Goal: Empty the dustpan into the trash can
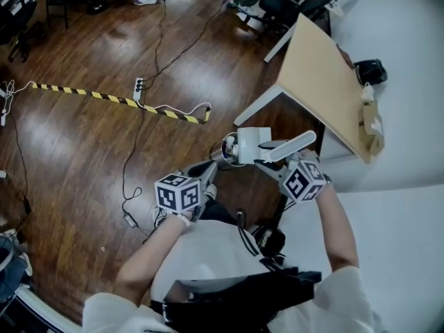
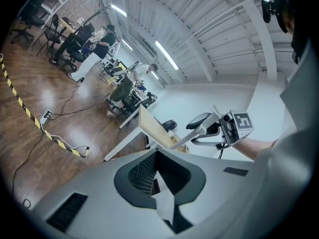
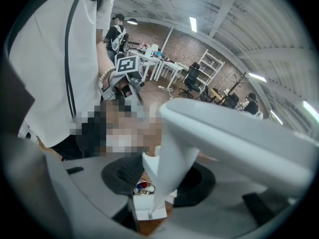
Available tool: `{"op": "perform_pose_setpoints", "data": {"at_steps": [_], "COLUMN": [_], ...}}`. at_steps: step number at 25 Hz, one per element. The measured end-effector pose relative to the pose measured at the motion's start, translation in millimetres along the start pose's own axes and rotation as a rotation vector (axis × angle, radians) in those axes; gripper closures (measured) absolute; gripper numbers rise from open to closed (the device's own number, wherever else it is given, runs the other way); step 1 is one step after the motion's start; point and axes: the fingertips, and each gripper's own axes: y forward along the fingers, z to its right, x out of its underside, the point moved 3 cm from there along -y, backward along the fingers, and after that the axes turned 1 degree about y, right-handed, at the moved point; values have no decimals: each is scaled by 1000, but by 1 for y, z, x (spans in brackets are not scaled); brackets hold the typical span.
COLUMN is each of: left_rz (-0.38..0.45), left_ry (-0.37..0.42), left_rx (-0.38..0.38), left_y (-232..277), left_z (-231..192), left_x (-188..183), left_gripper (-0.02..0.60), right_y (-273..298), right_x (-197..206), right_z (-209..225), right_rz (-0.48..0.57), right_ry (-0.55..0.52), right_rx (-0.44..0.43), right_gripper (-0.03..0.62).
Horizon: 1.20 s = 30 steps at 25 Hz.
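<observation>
We're over a wide wood floor (image 1: 83,137), and a tan table (image 1: 322,82) stands out past the right fingers and off to their right. The white dustpan (image 1: 254,141) is up off the floor. Its boxy pan sits just beyond the right fingertips, and its long handle runs back over them (in the right gripper view it's the broad pale bar across the top).

The right gripper (image 1: 266,164) has it. Its fingers (image 3: 127,169) are pinching the white stem where the handle drops toward the pan, one ribbed pad on either side.

Just beyond the pan, on the far side from those fingertips, we see a small round dark-rimmed trash can (image 1: 226,148) down on the floor. We can't tell whether the pan's edge is over its mouth.

The left gripper (image 1: 207,174) hangs beside it, apart from the dustpan. Its fingers (image 2: 142,171) are pressed together at the tips, with nothing between them.

Well beyond the left fingertips, a yellow-and-black striped strip (image 1: 104,97) runs across the boards, and a white power strip (image 1: 138,87) lies just beside it.
</observation>
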Motion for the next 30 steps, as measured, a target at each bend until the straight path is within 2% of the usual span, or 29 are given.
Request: {"op": "perform_pose_setpoints", "data": {"at_steps": [6,13,20,24,27,30], "left_rz": [-30,-109,-174,-210,-253,-284], "left_ry": [16,54,113,130,141,158], "left_rx": [11,18,35,48,65,80], "left_y": [2,29,91,129,156,185], "left_z": [1,4,26,36,44,56], "left_x": [3,5,6,6,9,14], "left_gripper": [589,589,589,589,589,589], "right_y": [-5,-59,-125,-162,-189,-217], "right_x": [17,93,182,229,251,266], "right_z": [17,68,91,100,96,88], "right_rz": [12,46,71,97,74,19], "right_ry": [72,368,631,786,869,916], "right_rx": [62,281,444,568,662,720], "right_gripper": [421,421,421,421,421,421]}}
